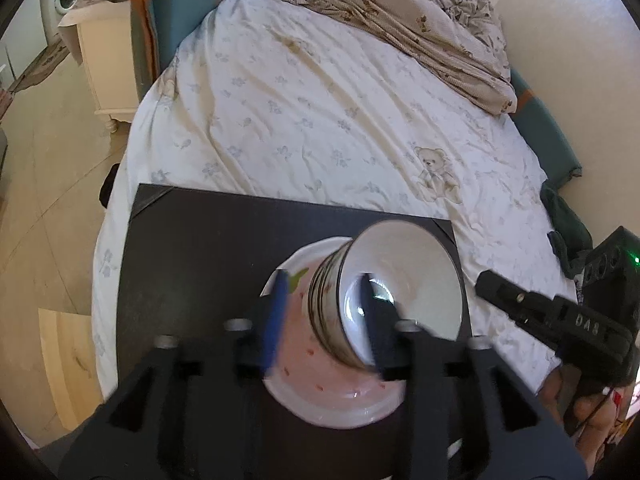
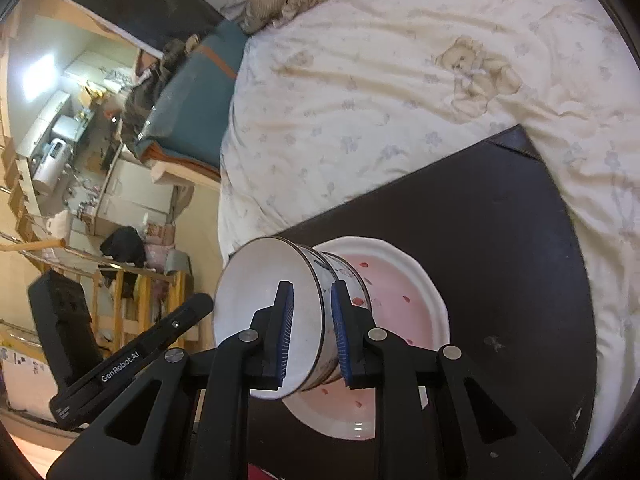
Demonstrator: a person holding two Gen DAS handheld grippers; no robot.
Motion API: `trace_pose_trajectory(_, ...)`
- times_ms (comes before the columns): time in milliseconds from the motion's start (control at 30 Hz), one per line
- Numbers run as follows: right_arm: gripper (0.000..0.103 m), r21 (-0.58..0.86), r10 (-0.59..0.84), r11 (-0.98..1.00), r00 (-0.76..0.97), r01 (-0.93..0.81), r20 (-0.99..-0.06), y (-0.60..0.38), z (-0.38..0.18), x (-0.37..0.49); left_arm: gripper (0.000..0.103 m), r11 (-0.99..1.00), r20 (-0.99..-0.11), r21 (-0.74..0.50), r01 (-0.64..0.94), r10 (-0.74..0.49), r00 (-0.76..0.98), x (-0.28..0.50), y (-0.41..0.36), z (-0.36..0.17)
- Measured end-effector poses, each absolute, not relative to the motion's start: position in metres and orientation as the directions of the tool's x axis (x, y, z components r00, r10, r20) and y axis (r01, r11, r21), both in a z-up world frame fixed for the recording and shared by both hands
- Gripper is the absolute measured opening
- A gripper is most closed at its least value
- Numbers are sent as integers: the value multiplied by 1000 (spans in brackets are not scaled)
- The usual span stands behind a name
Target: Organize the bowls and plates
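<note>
A stack of white bowls with dark rims (image 1: 400, 280) stands on a pink plate with red specks (image 1: 340, 396), which lies on a black board (image 1: 192, 264) on the bed. My left gripper (image 1: 324, 316) straddles the bowl wall, one blue pad outside, one finger inside, closed on it. My right gripper (image 2: 312, 324) also pinches the top bowl's rim (image 2: 264, 280), one pad inside, one outside. The plate (image 2: 400, 312) lies under the bowls. Each view shows the other gripper from the side (image 1: 552, 316) (image 2: 132, 356).
The black board (image 2: 500, 248) lies on a bed with a cream floral sheet (image 1: 320, 100). A rumpled beige blanket (image 1: 420, 20) is at the far end. A white nightstand (image 1: 108, 64) stands left of the bed. Cluttered shelves and wooden rails (image 2: 80, 200) are beyond.
</note>
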State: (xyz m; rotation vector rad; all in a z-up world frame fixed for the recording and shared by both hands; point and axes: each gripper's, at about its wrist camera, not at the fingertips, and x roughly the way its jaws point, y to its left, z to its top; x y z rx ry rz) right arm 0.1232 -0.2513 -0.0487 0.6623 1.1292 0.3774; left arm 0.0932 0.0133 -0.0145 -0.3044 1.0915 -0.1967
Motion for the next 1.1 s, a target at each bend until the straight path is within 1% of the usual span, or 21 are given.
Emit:
trace_pose_trajectory(33, 23, 656, 583, 753, 410, 53, -702, -256, -45, 119, 56, 943, -836, -333, 7, -299, 461, 89, 15, -13)
trace_pose_trajectory(67, 23, 653, 576, 756, 418, 56, -703, -260, -44, 115, 62, 948, -830, -318, 9, -283, 481, 82, 18, -10)
trace_pose_trajectory(100, 27, 648, 568, 759, 426, 59, -704, -264, -42, 111, 65, 951, -826, -308, 12, -273, 493, 77, 21, -9)
trace_pose_trajectory(133, 32, 640, 556, 765, 430, 71, -711, -270, -43, 105, 72, 953, -822, -304, 10, -268, 503, 72, 25, -9)
trace_pose_trajectory(167, 54, 637, 549, 766, 431, 83, -716, -274, -46, 100, 77, 950, -819, -311, -5, -266, 508, 67, 31, -12)
trace_pose_trajectory(200, 69, 640, 544, 762, 434, 104, -718, -279, -51, 93, 78, 946, -820, -324, -24, -268, 506, 64, 37, -16)
trace_pose_trajectory(233, 70, 638, 536, 760, 434, 125, -724, -284, -58, 86, 78, 941, -826, -336, -51, -268, 495, 62, 43, -22)
trace_pose_trajectory(333, 69, 614, 530, 772, 370, 161, -763, -289, -88, 69, 78, 922, -865, -350, -165, -251, 434, 54, 62, -53)
trace_pose_trajectory(367, 67, 619, 540, 766, 348, 172, -766, -289, -98, 64, 78, 913, -872, -360, -190, -257, 418, 53, 65, -62)
trace_pose_trajectory(433, 60, 644, 579, 736, 297, 211, -759, -288, -122, 56, 78, 886, -878, -402, -233, -301, 372, 49, 68, -83)
trace_pose_trajectory(500, 49, 652, 602, 719, 254, 240, -757, -284, -136, 54, 74, 844, -881, -446, -297, -355, 314, 45, 67, -105)
trace_pose_trajectory(600, 41, 643, 603, 732, 225, 227, -765, -272, -142, 57, 62, 825, -876, -470, -315, -393, 278, 44, 58, -121)
trace_pose_trajectory(633, 39, 629, 593, 746, 214, 219, -777, -268, -143, 59, 51, 824, -874, -476, -307, -405, 269, 45, 51, -124)
trace_pose_trajectory(667, 35, 624, 589, 751, 209, 216, -781, -265, -144, 61, 44, 826, -872, -481, -294, -414, 262, 47, 47, -126)
trace_pose_trajectory(733, 33, 611, 578, 761, 198, 219, -791, -260, -147, 64, 41, 836, -873, -479, -267, -424, 241, 52, 37, -129)
trace_pose_trajectory(767, 32, 605, 573, 766, 195, 218, -796, -259, -148, 66, 34, 838, -872, -483, -254, -433, 230, 55, 31, -131)
trace_pose_trajectory(800, 28, 596, 567, 772, 187, 219, -802, -258, -151, 68, 31, 851, -883, -463, -248, -418, 212, 58, 26, -134)
trace_pose_trajectory(867, 24, 587, 559, 778, 177, 226, -810, -255, -157, 69, 23, 872, -903, -424, -245, -383, 197, 61, 23, -136)
trace_pose_trajectory(1100, 25, 576, 551, 787, 171, 220, -817, -252, -164, 82, 23, 872, -917, -397, -287, -365, 159, 81, 21, -144)
